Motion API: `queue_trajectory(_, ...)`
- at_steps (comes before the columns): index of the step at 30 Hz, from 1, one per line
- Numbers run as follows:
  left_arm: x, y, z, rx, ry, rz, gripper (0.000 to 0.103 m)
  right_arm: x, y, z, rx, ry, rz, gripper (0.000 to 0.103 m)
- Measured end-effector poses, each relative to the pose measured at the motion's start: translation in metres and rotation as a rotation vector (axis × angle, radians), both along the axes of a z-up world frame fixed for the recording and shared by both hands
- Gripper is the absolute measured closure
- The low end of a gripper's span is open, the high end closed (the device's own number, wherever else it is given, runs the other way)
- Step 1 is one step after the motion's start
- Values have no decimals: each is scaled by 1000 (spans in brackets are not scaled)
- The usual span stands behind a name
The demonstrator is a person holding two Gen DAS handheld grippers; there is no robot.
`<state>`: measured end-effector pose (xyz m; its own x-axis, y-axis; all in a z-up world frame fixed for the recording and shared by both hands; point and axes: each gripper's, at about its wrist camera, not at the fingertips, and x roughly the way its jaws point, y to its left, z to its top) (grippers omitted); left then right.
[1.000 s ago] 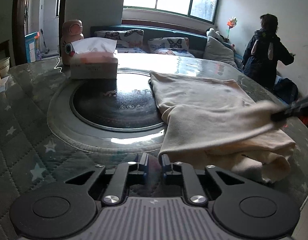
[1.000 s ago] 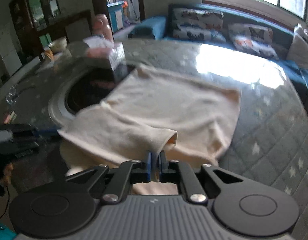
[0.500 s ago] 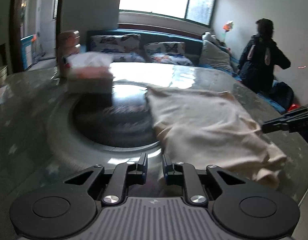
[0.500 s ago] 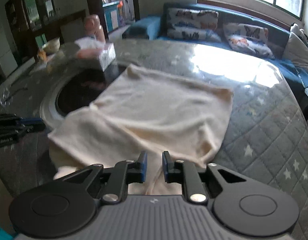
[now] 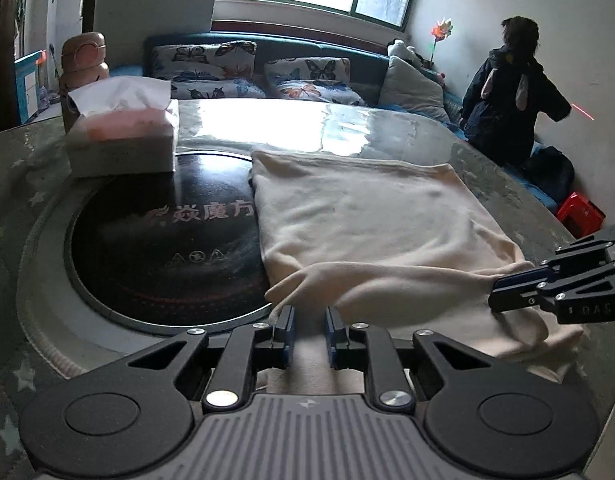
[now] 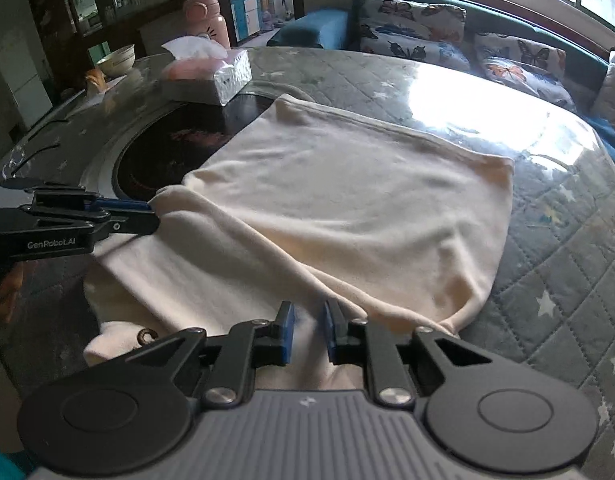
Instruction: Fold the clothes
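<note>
A cream garment (image 5: pixel 371 216) lies spread on the round table, partly over the black hotplate; it also shows in the right wrist view (image 6: pixel 347 208). Its near part is folded into a thick ridge. My left gripper (image 5: pixel 307 326) is open, with the fold's left end between its fingers; it appears in the right wrist view (image 6: pixel 147 216) at the cloth's left corner. My right gripper (image 6: pixel 307 328) is open, with the fold's right end between its fingers; it shows in the left wrist view (image 5: pixel 503 292) at the cloth's right edge.
A tissue box (image 5: pixel 123 132) and a pink bottle (image 5: pixel 83 60) stand at the table's far left. The black hotplate (image 5: pixel 163 248) fills the table's centre. A bowl (image 6: pixel 115 60) sits far left. A sofa with cushions (image 5: pixel 299 72) and a person (image 5: pixel 511 88) are beyond the table.
Both grippers opened; the right one let go of the cloth fold it held. Both then moved in low at the near fold, with cloth now between their open fingers.
</note>
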<state>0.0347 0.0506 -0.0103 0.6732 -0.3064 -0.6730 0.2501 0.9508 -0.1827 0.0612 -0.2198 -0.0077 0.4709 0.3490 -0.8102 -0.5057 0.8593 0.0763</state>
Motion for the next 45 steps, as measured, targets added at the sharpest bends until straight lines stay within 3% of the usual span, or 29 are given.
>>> queue_trajectory(2, 1, -2, 5, 8, -7, -1, 82, 0, 1, 5, 6, -20, 2, 86)
queue_trajectory(5, 3, -12, 13, 25, -40, -20, 66, 3, 3, 5, 18, -31, -2, 81)
queue_trajectory(9, 14, -24, 9, 60, -30, -43, 63, 4, 4, -3, -10, -11, 0, 81)
queue_trajectory(12, 19, -22, 1, 97, -13, -27, 55, -3, -1, 3, -16, -17, 7, 81)
queue_trajectory(16, 16, -8, -4, 81, 11, 6, 54, -9, -6, -1, -57, -6, 12, 81)
queue_trajectory(20, 2, -9, 6, 92, -18, -5, 54, -17, -8, 9, -35, -38, 10, 81)
queue_trajectory(25, -20, -27, 18, 75, -55, -109, 54, -27, -3, 4, -53, -24, 40, 80)
queue_trajectory(31, -56, -31, 22, 71, -49, -241, 40, -43, -4, 3, -87, -22, 78, 73)
queue_trajectory(33, -69, -33, 22, 83, -58, -282, 29, -46, -4, 3, -100, -23, 84, 73)
queue_trajectory(35, -81, -36, 20, 124, -81, -315, 29, -51, -6, 7, -104, -30, 88, 72)
queue_trajectory(38, -87, -39, 12, 155, -69, -348, 31, -61, -10, 13, -123, -48, 111, 60)
queue_trajectory(41, -89, -48, 2, 207, -86, -362, 43, -77, -12, 16, -189, -79, 159, 56)
queue_trajectory(43, -89, -52, -3, 222, -107, -374, 52, -87, -12, 17, -229, -99, 196, 48)
queue_trajectory(45, -88, -57, -5, 237, -128, -388, 70, -97, -12, 16, -260, -124, 238, 46)
